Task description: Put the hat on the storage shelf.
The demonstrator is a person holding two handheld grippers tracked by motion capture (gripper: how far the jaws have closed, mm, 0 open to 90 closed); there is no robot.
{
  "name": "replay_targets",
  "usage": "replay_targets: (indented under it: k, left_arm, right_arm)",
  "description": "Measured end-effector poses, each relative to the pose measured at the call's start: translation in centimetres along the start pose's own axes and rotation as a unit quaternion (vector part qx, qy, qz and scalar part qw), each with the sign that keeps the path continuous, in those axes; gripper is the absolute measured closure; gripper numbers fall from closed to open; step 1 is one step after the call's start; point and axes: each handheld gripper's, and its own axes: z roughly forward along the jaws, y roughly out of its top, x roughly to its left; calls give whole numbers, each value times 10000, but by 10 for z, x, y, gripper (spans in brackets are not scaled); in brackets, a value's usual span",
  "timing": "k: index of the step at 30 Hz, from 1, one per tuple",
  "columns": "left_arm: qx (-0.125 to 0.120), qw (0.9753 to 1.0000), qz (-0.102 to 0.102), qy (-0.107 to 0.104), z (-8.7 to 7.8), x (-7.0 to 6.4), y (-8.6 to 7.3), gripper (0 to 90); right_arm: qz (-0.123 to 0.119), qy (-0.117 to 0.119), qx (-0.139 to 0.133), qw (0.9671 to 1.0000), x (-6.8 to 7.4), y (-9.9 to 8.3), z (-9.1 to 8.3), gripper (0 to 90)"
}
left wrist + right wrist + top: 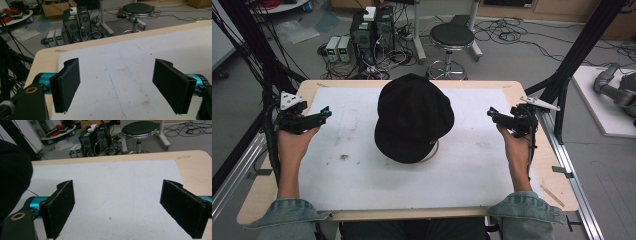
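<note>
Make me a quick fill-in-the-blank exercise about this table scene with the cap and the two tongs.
1. The black cap lies on the ____ sheet that covers the table.
2. The jaws of the left tongs stand ____.
3. The right tongs hold ____.
4. Beyond the table stands a round black ____.

Missing words: white; open; nothing; stool

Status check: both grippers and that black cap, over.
Left gripper open, empty, at the mat's left edge. Right gripper open, empty, at the right edge. Black cap mid-mat, untouched. Nothing between grippers and cap.
</note>
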Motion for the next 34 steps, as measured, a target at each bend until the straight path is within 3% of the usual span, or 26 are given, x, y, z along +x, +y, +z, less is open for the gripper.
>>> replay_targets:
  k: [7,34]
  left_arm:
    - [37,10000,24,16,2,-1,-1,224]
    - [87,9999,61,2,3,-3,-2,224]
  right_arm:
    - [137,-147,217,9996,-10,-10,0,121]
    - [121,-84,125,9998,-10,-9,-3,121]
